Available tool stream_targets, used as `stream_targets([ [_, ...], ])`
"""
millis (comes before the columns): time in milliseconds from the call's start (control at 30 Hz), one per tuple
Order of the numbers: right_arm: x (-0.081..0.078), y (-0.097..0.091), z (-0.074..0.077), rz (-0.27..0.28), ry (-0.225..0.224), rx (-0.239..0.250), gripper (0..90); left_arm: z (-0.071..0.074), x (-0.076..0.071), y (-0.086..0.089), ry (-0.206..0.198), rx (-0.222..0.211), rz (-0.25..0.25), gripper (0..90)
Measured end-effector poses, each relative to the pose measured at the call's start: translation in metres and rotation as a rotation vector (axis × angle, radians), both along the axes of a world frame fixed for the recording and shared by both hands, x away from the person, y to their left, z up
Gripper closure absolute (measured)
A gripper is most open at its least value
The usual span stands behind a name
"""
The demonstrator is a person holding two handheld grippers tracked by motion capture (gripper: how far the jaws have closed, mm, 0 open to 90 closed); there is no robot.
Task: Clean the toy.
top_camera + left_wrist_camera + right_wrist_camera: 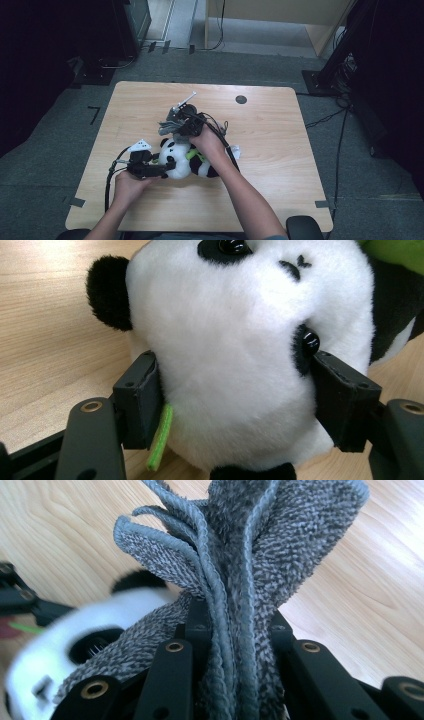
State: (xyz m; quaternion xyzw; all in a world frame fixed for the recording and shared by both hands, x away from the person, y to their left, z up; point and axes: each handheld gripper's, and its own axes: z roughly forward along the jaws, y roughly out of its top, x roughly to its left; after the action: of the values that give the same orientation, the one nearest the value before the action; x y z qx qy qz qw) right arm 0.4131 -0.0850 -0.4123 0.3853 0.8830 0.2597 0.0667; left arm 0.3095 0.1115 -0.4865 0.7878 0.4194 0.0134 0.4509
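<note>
Left gripper (235, 405): jaws partly apart, pads pressed on both sides of soft white-and-black plush panda toy (240, 350), clamping its head.
Panda toy: lying on pale wooden table (270, 125), near the middle, head toward the left hand (127, 187); green felt strip (160, 437) beside one pad.
Right gripper (235, 645): jaws almost fully closed, pinching bunched grey terry cloth (240, 555).
Cloth: folds standing out past the jaws, held just above the panda's body.
</note>
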Motion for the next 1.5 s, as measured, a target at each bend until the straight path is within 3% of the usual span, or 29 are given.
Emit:
stream_targets([
  [200, -0.002, -0.022, 0.004, -0.008, 0.001, -0.033, 73.6, 0.0, 0.0, -0.001, -0.004, 0.0, -0.004, 30.1],
  [267, -0.003, -0.028, 0.006, -0.009, -0.017, -0.043, 73.5, -0.001, 0.0, 0.0, 0.005, -0.007, -0.004, 30.3],
  [467, 0.0, -0.054, 0.016, -0.06, -0.024, -0.019, 73.9, -0.002, 0.0, 0.002, 0.001, -0.015, -0.007, 30.4],
  [600, 0.001, -0.07, 0.018, -0.083, -0.037, -0.033, 74.0, -0.002, 0.0, 0.002, -0.001, -0.013, -0.007, 30.6],
  [700, 0.002, -0.084, 0.02, -0.116, -0.031, -0.024, 73.9, -0.001, -0.001, 0.0, -0.027, -0.018, -0.015, 30.5],
  [833, 0.0, -0.092, 0.028, -0.133, -0.066, -0.006, 73.9, -0.001, -0.001, 0.001, -0.037, -0.013, -0.022, 30.4],
  [867, -0.003, -0.095, 0.037, -0.136, -0.099, 0.022, 73.9, -0.001, -0.001, 0.0, -0.037, -0.013, -0.02, 30.4],
  [967, -0.009, -0.092, 0.051, -0.115, -0.141, 0.093, 73.9, 0.0, -0.001, 0.0, -0.044, -0.006, -0.026, 30.3],
  [1100, -0.02, -0.076, 0.059, -0.064, -0.133, 0.161, 73.9, 0.002, -0.002, -0.001, -0.061, 0.0, -0.032, 29.8],
  [1367, -0.04, -0.027, 0.042, 0.065, -0.06, 0.224, 73.8, 0.002, -0.001, 0.0, -0.054, -0.01, -0.027, 29.6],
  [1500, -0.047, -0.011, 0.034, 0.098, -0.013, 0.26, 73.8, 0.002, -0.001, 0.001, -0.062, -0.011, -0.023, 29.5],
])
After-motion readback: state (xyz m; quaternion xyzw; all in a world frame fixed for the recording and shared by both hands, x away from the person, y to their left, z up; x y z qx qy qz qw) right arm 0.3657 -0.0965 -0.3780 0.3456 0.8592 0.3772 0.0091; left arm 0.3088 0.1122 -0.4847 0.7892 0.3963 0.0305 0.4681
